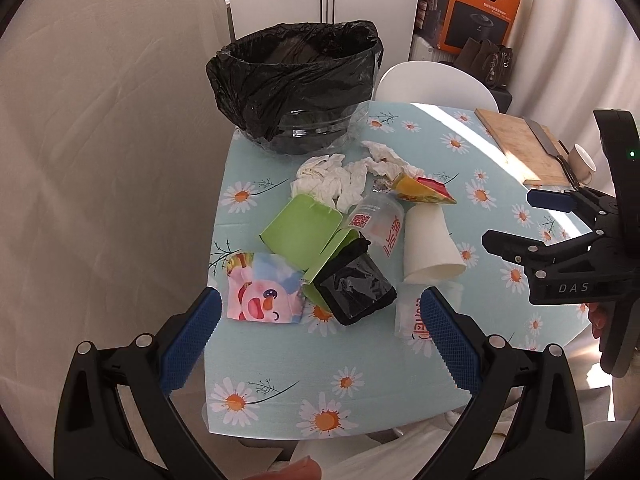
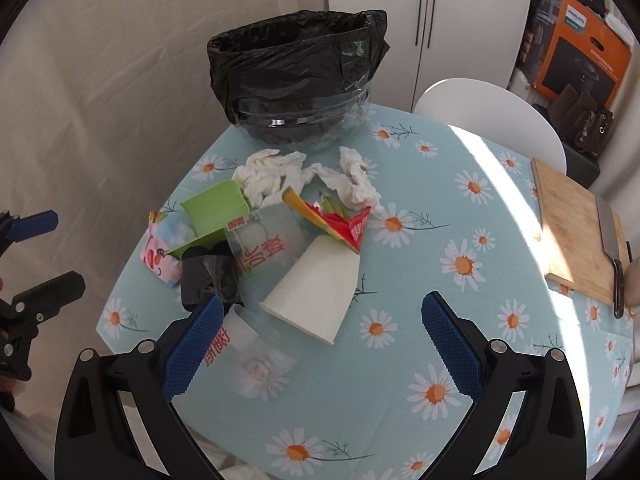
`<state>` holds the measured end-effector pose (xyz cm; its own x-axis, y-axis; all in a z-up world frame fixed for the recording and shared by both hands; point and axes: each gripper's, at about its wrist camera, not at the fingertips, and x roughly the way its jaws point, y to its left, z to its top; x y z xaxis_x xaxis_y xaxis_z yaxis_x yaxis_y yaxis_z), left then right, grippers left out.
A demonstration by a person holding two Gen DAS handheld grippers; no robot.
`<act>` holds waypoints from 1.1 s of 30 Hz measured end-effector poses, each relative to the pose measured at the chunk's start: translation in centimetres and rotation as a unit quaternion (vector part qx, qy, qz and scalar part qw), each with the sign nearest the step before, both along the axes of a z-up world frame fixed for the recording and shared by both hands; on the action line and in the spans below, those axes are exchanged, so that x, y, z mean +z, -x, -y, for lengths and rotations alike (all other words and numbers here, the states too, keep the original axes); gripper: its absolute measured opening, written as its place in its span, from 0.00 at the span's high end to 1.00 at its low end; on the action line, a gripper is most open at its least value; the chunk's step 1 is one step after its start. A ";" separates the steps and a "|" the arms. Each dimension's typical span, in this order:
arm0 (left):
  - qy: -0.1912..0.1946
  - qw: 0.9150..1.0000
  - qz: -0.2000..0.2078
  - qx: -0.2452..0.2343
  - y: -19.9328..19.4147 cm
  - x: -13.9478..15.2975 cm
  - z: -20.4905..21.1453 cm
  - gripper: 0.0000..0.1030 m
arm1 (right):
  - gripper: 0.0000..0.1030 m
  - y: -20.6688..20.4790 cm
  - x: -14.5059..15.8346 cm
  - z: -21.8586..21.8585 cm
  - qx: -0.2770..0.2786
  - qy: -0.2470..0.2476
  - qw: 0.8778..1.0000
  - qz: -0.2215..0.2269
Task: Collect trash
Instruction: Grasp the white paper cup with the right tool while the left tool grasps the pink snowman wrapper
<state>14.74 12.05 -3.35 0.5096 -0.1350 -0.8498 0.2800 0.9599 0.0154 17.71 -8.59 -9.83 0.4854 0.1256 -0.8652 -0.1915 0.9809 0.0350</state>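
A clear bin lined with a black bag (image 1: 296, 80) (image 2: 298, 76) stands at the table's far side. In front of it lies a trash pile: crumpled tissues (image 1: 332, 180) (image 2: 272, 176), a green carton (image 1: 304, 236) (image 2: 214, 208), a pig-print wrapper (image 1: 260, 288) (image 2: 160, 254), a black packet (image 1: 354, 286) (image 2: 208, 276), a white paper cup (image 1: 430, 246) (image 2: 316, 288), clear plastic cups (image 1: 380, 224) (image 2: 252, 352) and a red-yellow wrapper (image 1: 424, 190) (image 2: 340, 220). My left gripper (image 1: 320, 344) is open above the near table edge. My right gripper (image 2: 320, 344) is open and empty, also showing in the left view (image 1: 516, 224).
The table (image 1: 352, 364) has a blue daisy-print cloth. A wooden cutting board (image 1: 520, 144) (image 2: 576, 236) with a knife (image 1: 540, 136) (image 2: 610, 236) and a small cup (image 1: 582, 160) lie at the right. A white chair (image 1: 436, 80) (image 2: 488, 108) stands behind the table.
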 end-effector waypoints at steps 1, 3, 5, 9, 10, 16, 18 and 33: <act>-0.003 1.000 -0.003 -0.003 -0.4 -0.4 -0.3 0.06 | 0.08 -0.3 -0.3 -0.5 0.002 0.008 1.000 -0.003; -0.008 1.000 -0.010 -0.010 -1.3 -1.3 -0.9 0.06 | 0.08 -0.8 -1.1 -1.3 0.002 0.026 1.000 -0.006; -0.010 1.000 -0.018 -0.016 -2.0 -2.1 -1.4 0.06 | 0.08 -1.5 -1.8 -1.9 0.000 0.024 1.000 -0.012; -0.016 0.999 -0.034 -0.014 -3.4 -4.2 -2.9 0.06 | 0.08 -2.8 -3.4 -2.4 -0.017 0.014 0.999 -0.032; -0.018 0.999 -0.040 -0.013 -3.7 -4.8 -3.3 0.06 | 0.08 -3.1 -3.8 -2.5 -0.020 0.013 0.999 -0.036; -0.027 0.996 -0.080 -0.011 -5.9 -9.1 -5.0 0.06 | 0.08 -4.5 -6.4 -3.0 -0.029 0.022 0.998 -0.060; -0.018 0.996 -0.092 -0.006 -6.3 -10.1 -5.4 0.06 | 0.08 -4.8 -7.1 -3.0 -0.036 0.024 0.997 -0.067; -0.024 0.992 -0.120 -0.032 -8.8 -16.4 -4.9 0.06 | 0.09 -6.0 -11.4 -2.3 -0.068 0.016 0.992 -0.107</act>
<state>23.51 16.98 -19.71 0.2833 -0.1163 -0.9519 0.3407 0.9401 -0.0135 23.74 -6.25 -21.26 0.3009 0.0429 -0.9527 -0.0485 0.9984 0.0297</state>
